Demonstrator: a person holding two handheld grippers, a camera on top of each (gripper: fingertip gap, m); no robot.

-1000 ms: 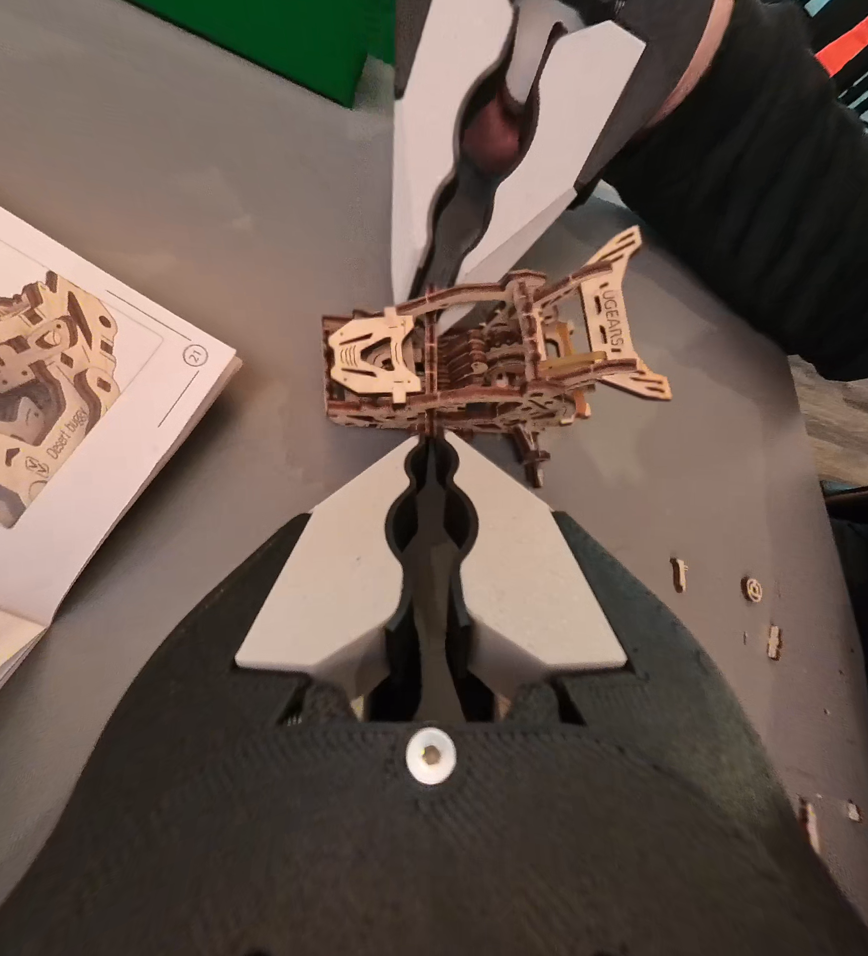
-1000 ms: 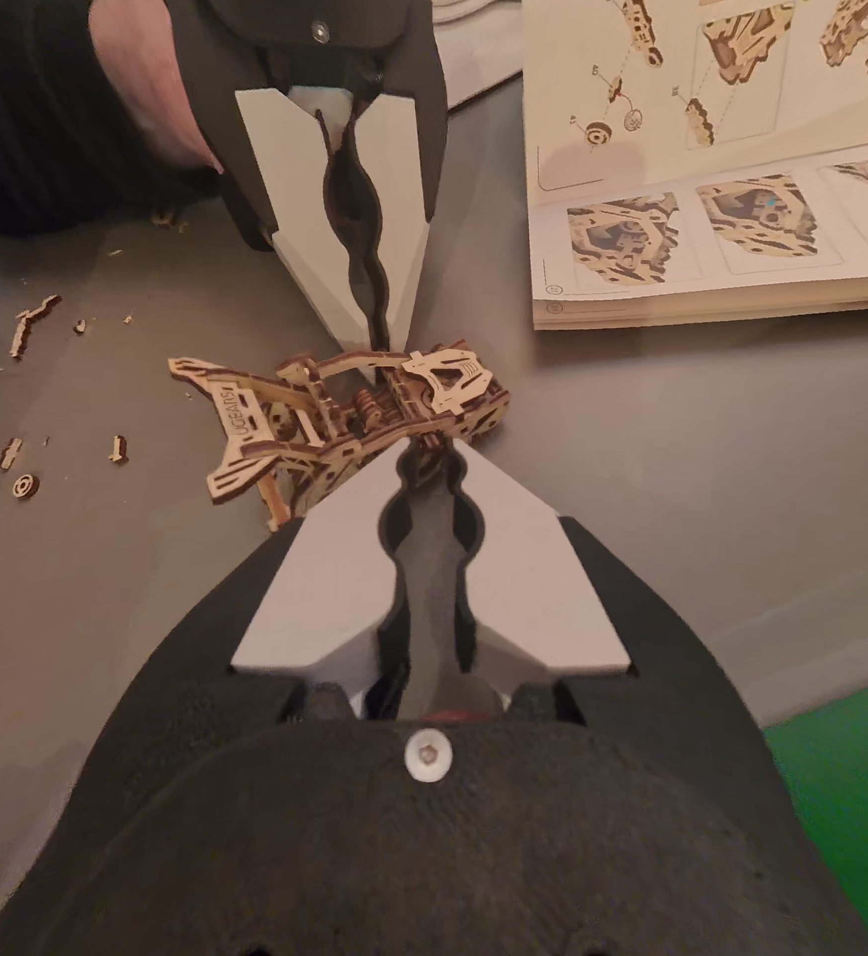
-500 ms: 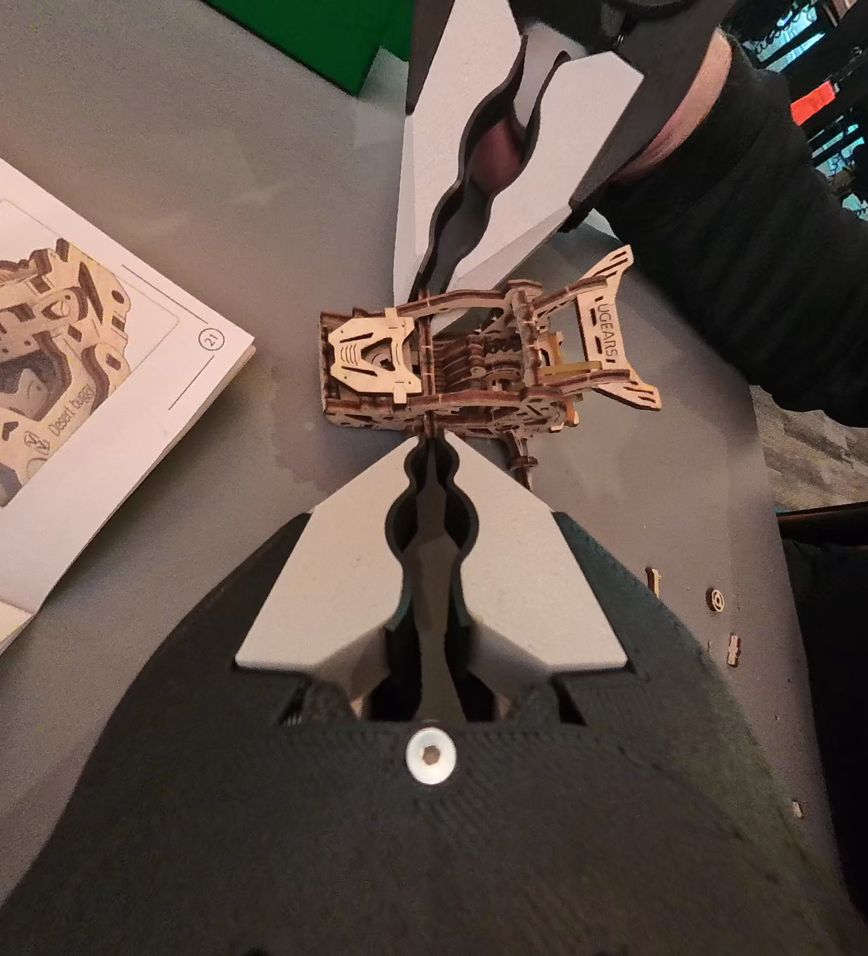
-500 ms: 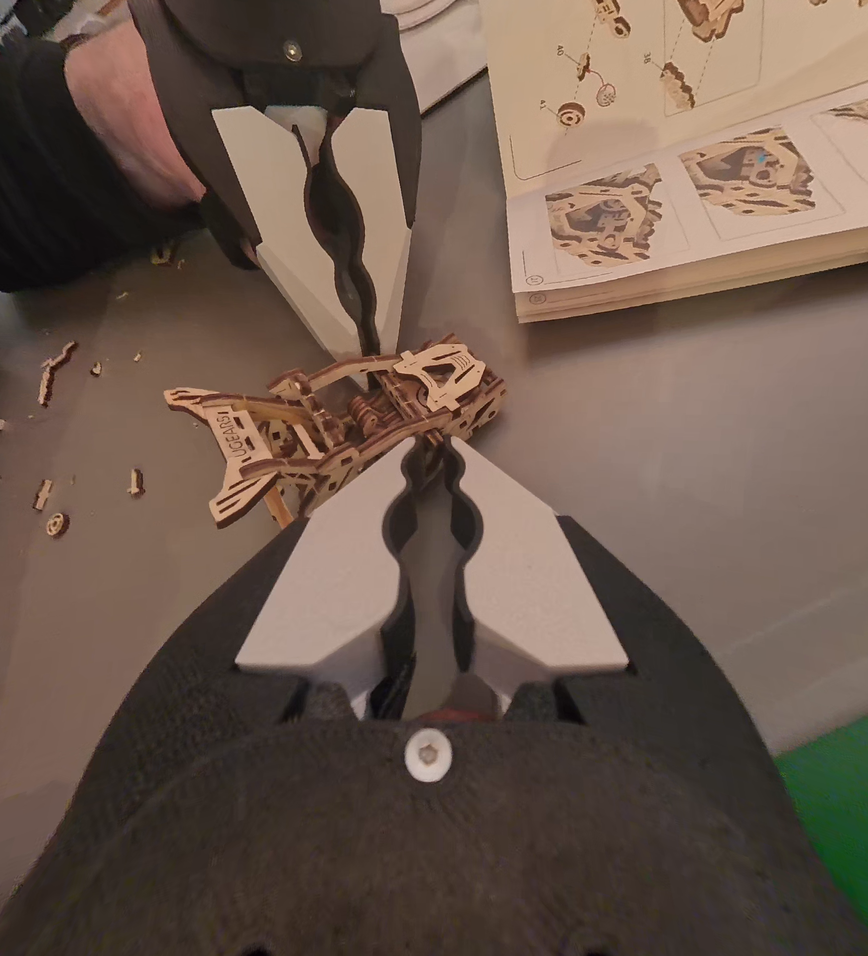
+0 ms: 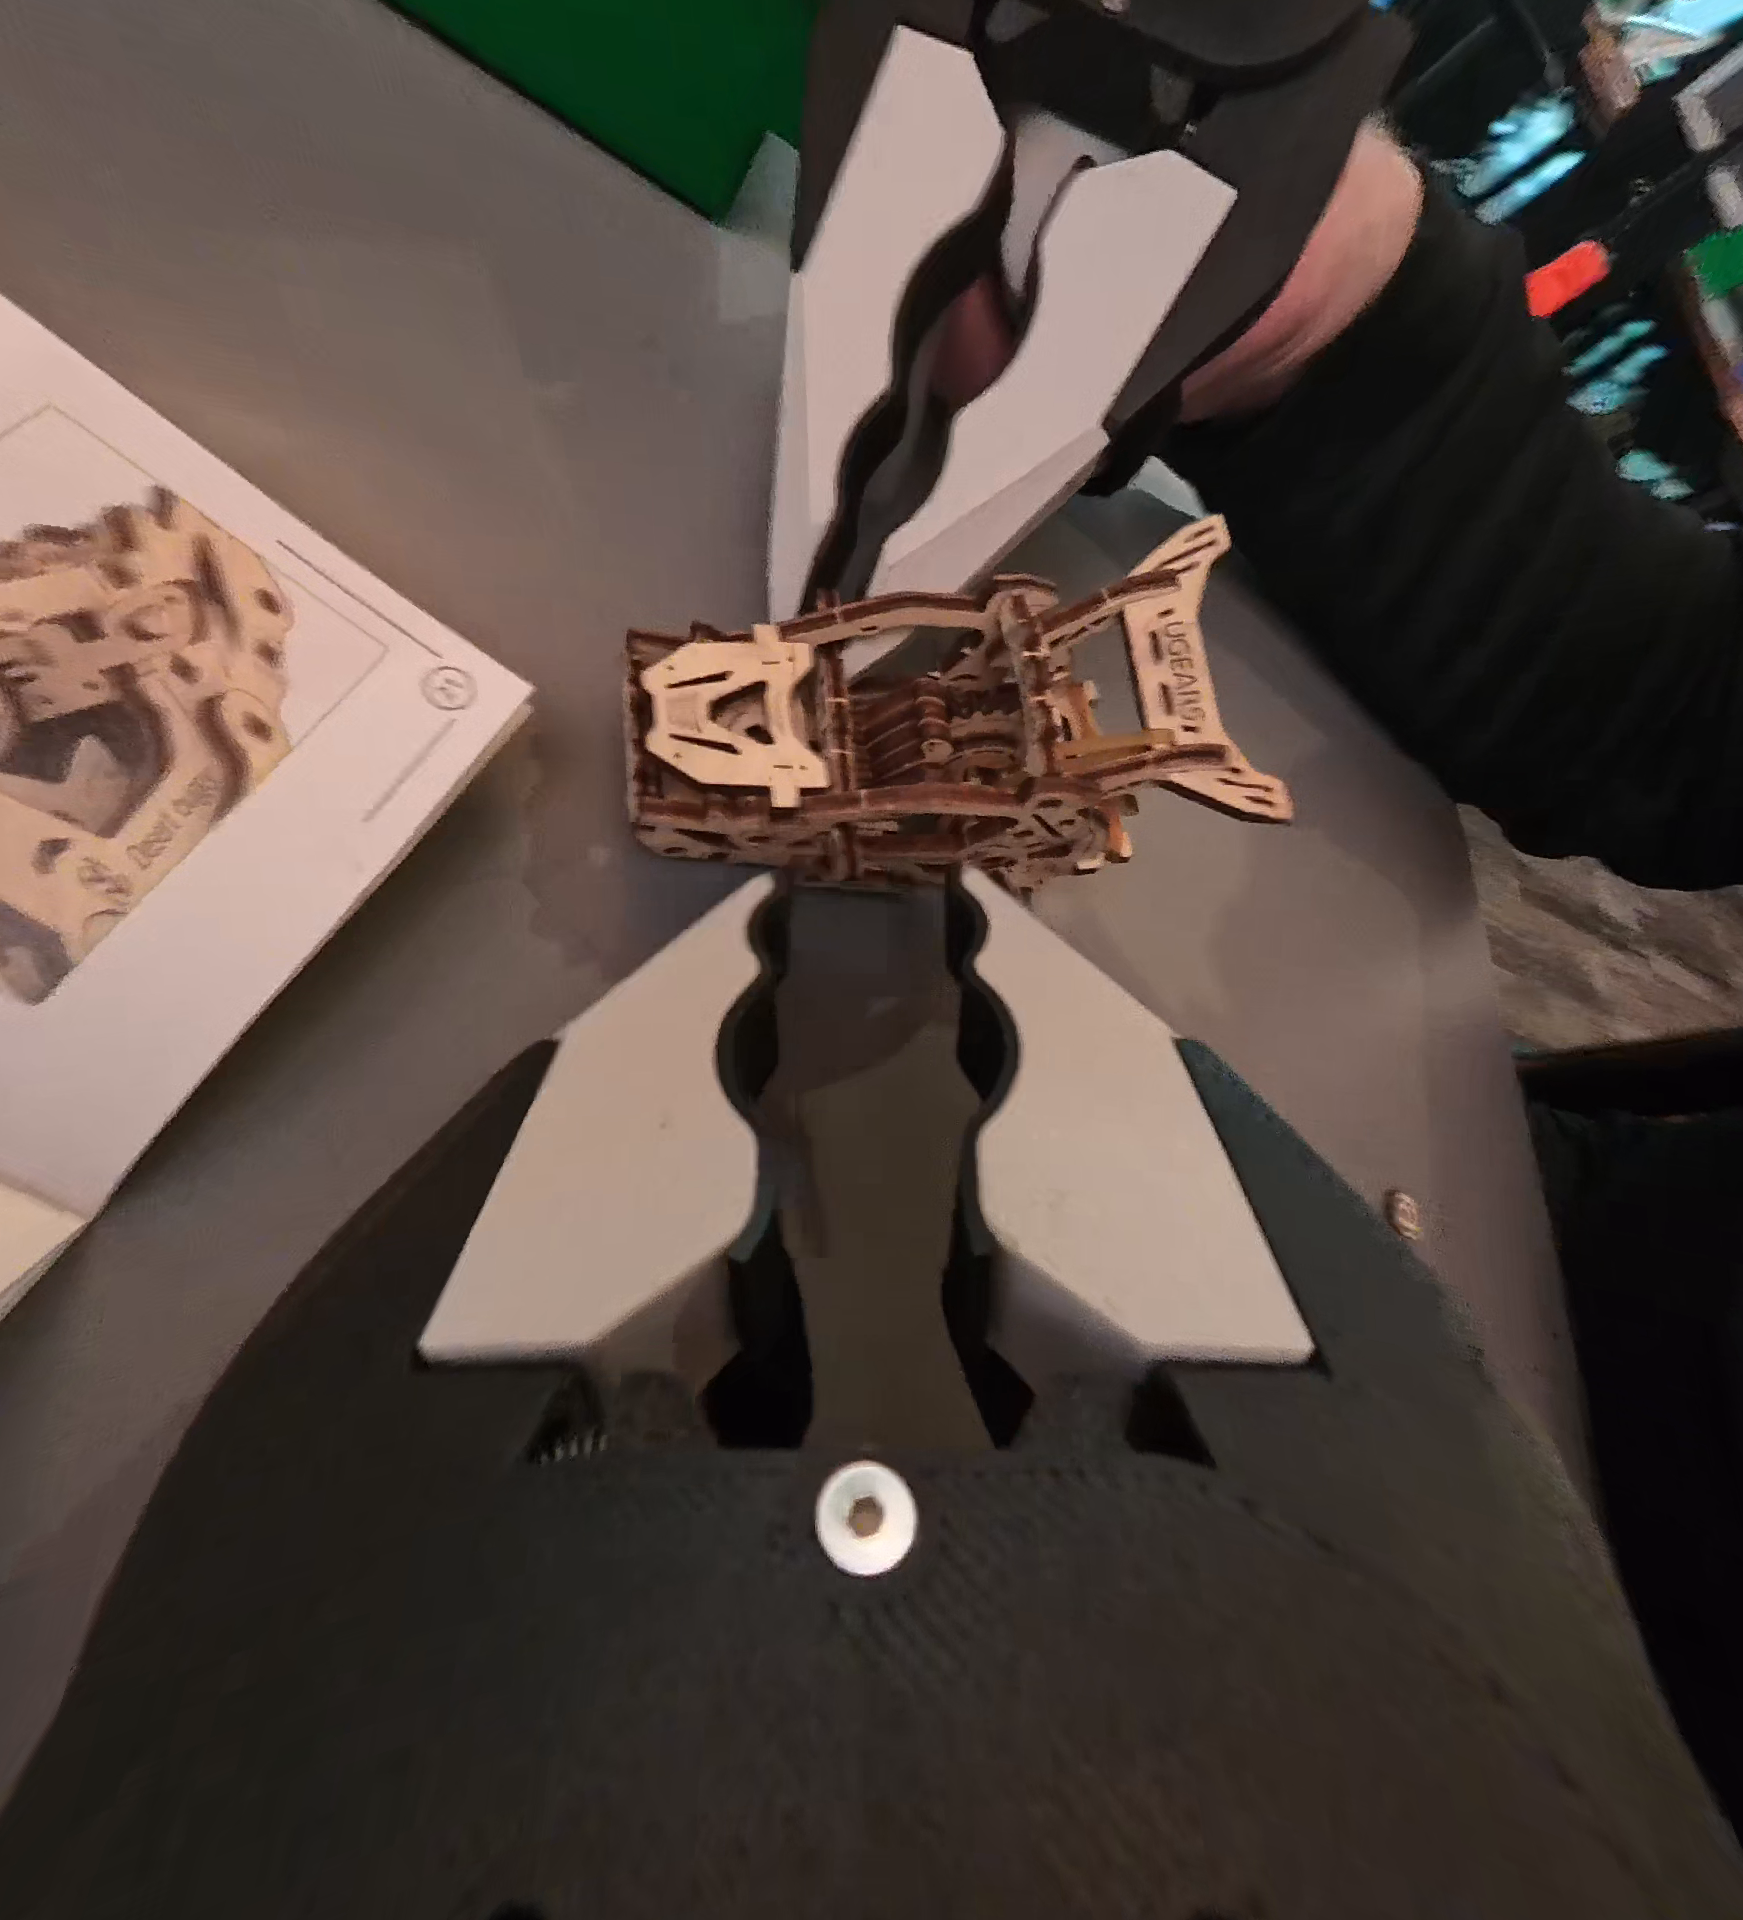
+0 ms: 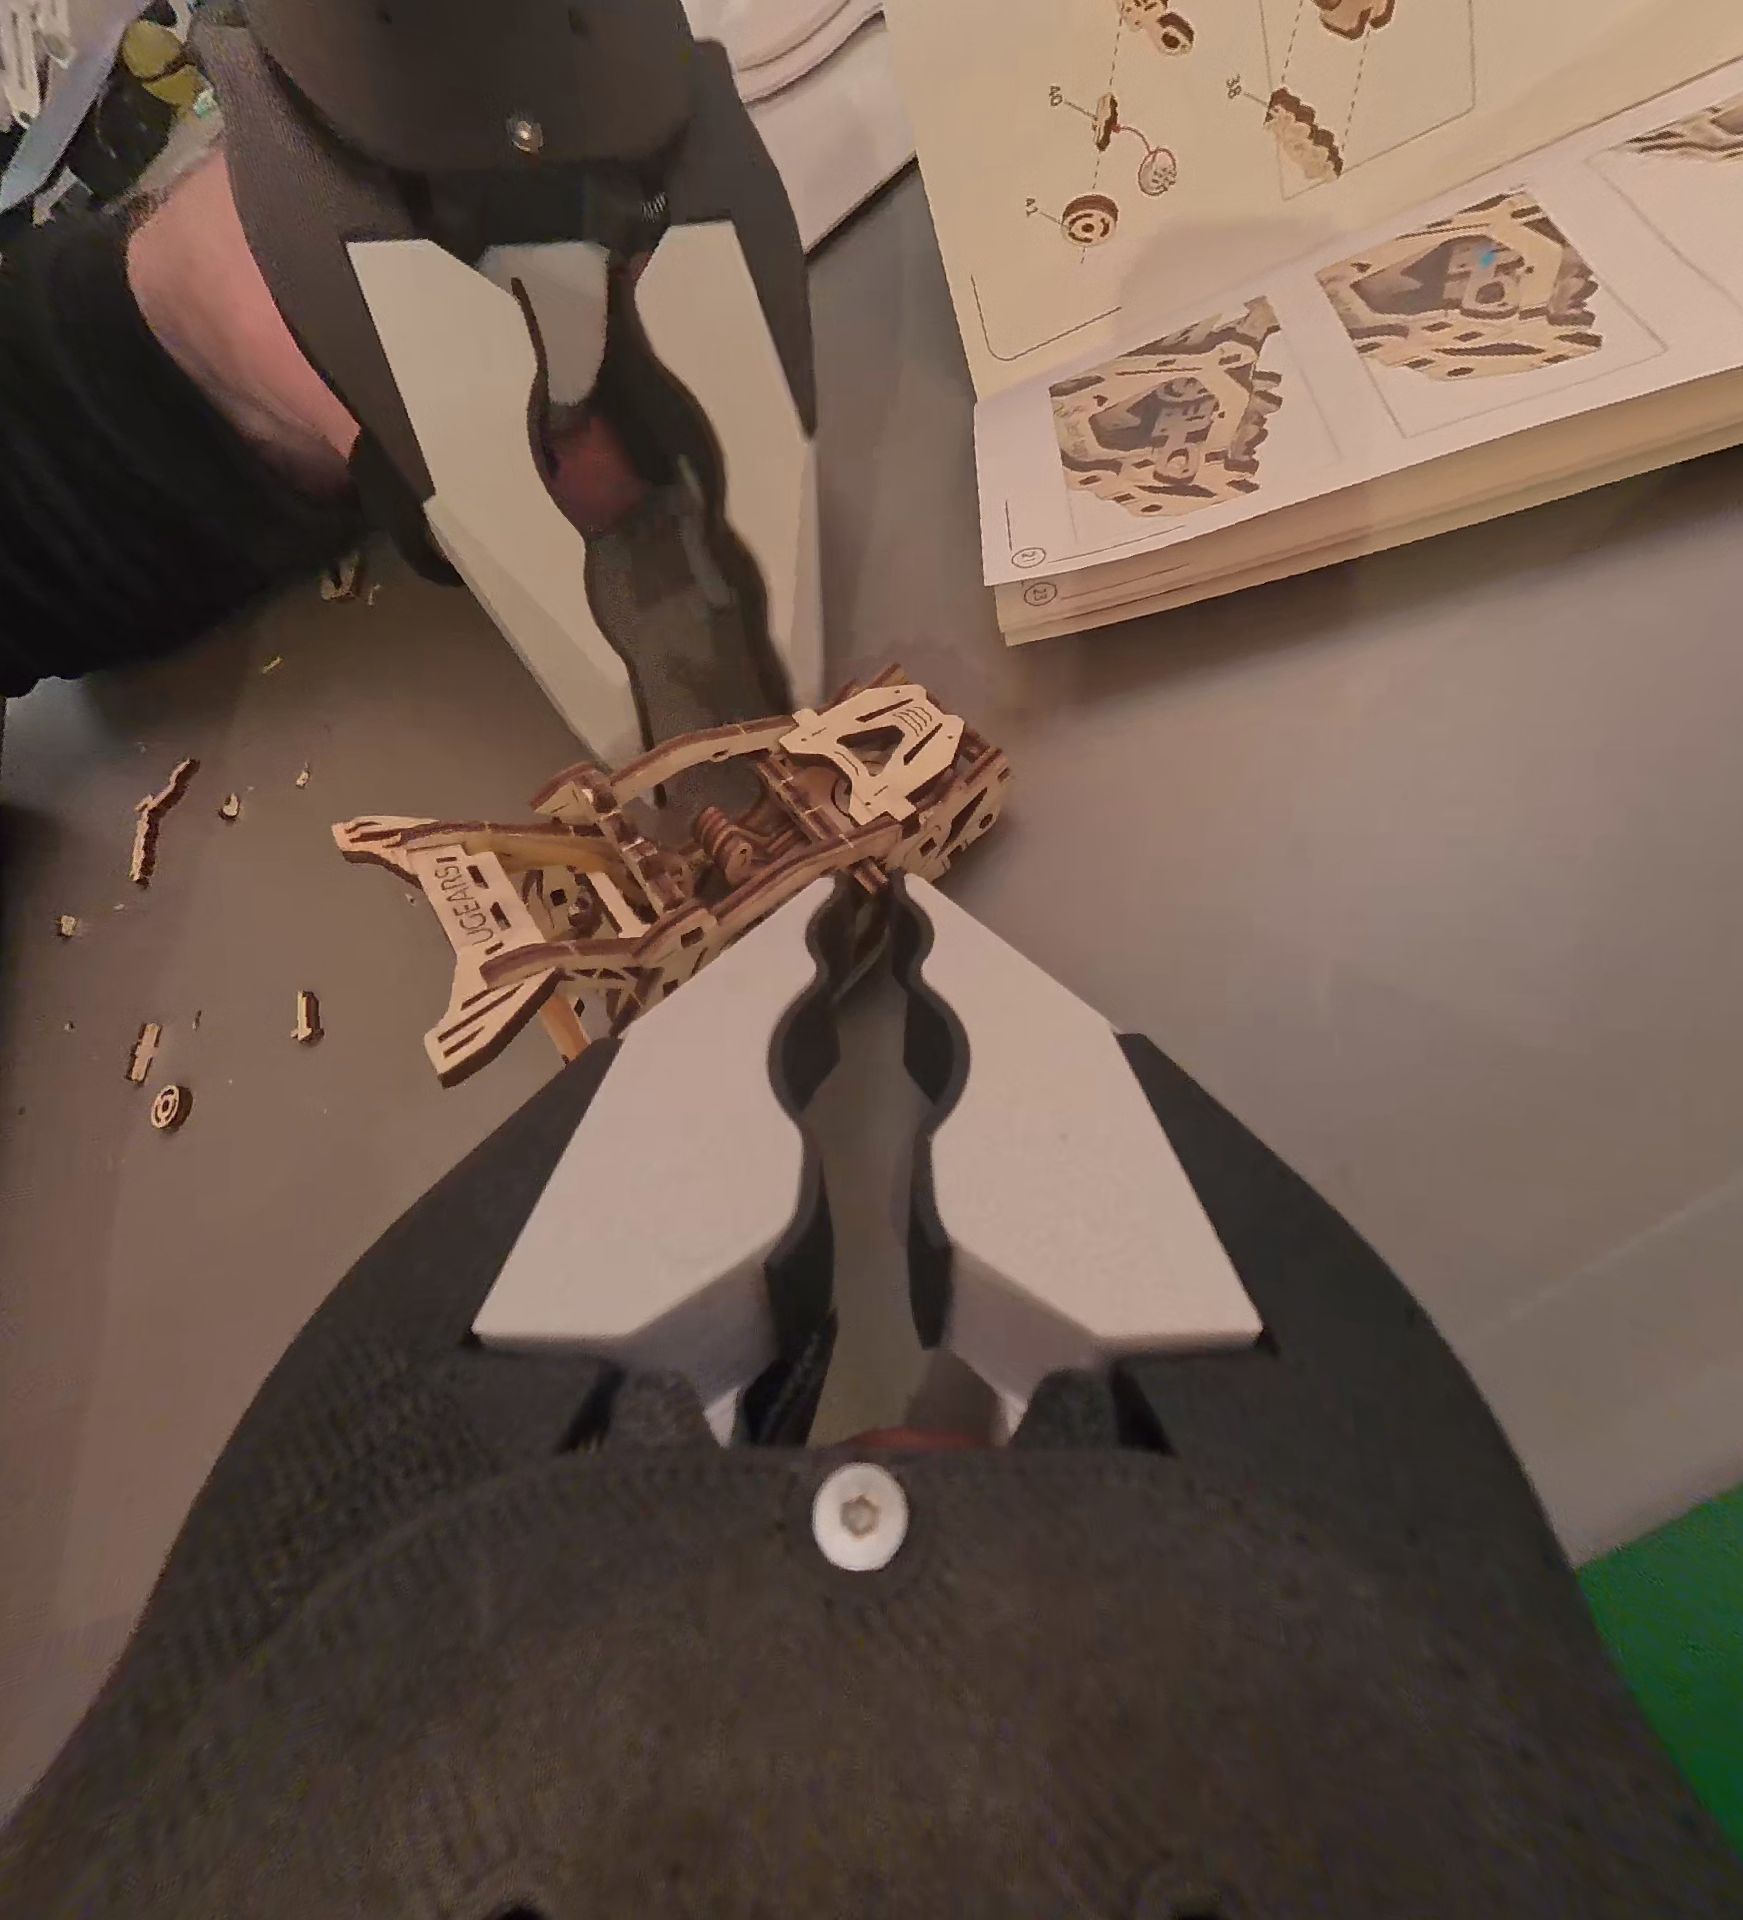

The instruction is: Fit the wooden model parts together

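- Left wrist view: a booklet (image 5: 171, 790) lies at the left on the grey counter (image 5: 327, 312).
- The model (image 5: 898, 748) sits in the middle, between the two tools.
- Left tool (image 5: 865, 888) has its fingers spread, tips just at the model's near edge.
- Only this view shows shelves at the far right.
- Right wrist view: wood scraps (image 6: 160, 821) lie at the left, barely seen in the other view.
- Right tool (image 6: 867, 883) pinches the model's side rail.
- Only here does a green patch (image 6: 1719, 1621) show at the lower right.
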